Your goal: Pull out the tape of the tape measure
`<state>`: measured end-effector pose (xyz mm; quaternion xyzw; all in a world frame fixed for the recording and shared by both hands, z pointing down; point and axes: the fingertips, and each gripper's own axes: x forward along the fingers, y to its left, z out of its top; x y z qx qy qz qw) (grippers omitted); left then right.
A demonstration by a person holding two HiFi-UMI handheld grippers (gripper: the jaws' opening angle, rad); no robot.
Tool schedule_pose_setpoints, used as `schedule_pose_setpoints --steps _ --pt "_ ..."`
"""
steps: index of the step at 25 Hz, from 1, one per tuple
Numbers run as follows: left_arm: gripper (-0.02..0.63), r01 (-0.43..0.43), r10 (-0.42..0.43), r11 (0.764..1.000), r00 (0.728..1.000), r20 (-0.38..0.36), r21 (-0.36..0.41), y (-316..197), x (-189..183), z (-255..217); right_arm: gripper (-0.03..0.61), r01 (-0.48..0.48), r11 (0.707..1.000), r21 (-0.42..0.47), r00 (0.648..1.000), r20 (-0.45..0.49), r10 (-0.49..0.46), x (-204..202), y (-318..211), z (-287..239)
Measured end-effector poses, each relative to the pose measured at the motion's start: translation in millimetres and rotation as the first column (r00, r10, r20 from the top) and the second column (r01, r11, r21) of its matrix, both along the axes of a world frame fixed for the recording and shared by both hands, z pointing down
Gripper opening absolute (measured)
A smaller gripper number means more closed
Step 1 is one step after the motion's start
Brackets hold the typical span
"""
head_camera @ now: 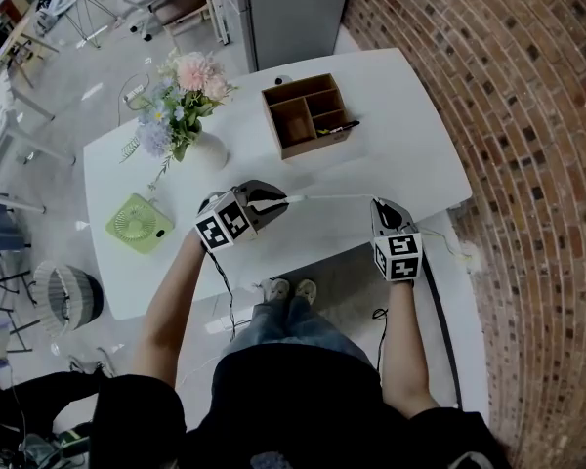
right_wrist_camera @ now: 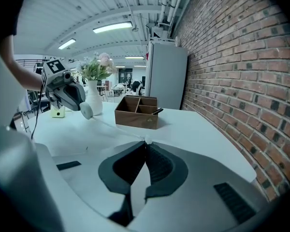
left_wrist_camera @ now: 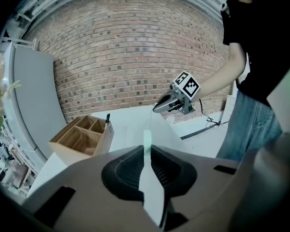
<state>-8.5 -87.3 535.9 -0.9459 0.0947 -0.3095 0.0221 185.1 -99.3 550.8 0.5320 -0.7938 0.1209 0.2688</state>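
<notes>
In the head view my left gripper (head_camera: 272, 204) is shut on a small white tape measure case (head_camera: 267, 203) over the white table (head_camera: 391, 154). A thin white tape (head_camera: 327, 197) runs from the case rightwards to my right gripper (head_camera: 378, 203), which is shut on the tape's end. The left gripper view shows the case (left_wrist_camera: 152, 187) edge-on between the pads (left_wrist_camera: 128, 170), with the tape (left_wrist_camera: 149, 122) leading off to the right gripper (left_wrist_camera: 157, 109). In the right gripper view the jaws (right_wrist_camera: 145, 144) meet on the tape's tip, and the tape (right_wrist_camera: 111, 127) stretches to the case (right_wrist_camera: 86, 111).
A wooden organizer box (head_camera: 308, 115) with a pen stands at the table's back. A vase of flowers (head_camera: 190, 91) and a small green fan (head_camera: 137, 225) sit to the left. A brick wall (head_camera: 508, 115) borders the right side. The person's shoes (head_camera: 288, 289) show below the table's edge.
</notes>
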Motion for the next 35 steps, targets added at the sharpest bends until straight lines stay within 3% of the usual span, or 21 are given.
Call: schedule_pose_setpoints --steps 17,23,35 --pt "0.057 0.051 -0.05 0.999 0.998 0.044 -0.021 -6 -43 11 0.005 -0.067 0.998 -0.013 0.995 -0.07 0.065 50 -6 9" --pt "0.057 0.052 -0.051 0.998 0.997 0.054 -0.022 -7 -46 13 0.005 -0.055 0.998 -0.013 0.996 -0.075 0.054 49 -9 11" --pt "0.057 0.045 -0.038 0.997 0.994 0.103 -0.057 -9 -38 45 0.006 0.106 0.993 -0.05 0.989 -0.099 -0.11 -2 -14 36"
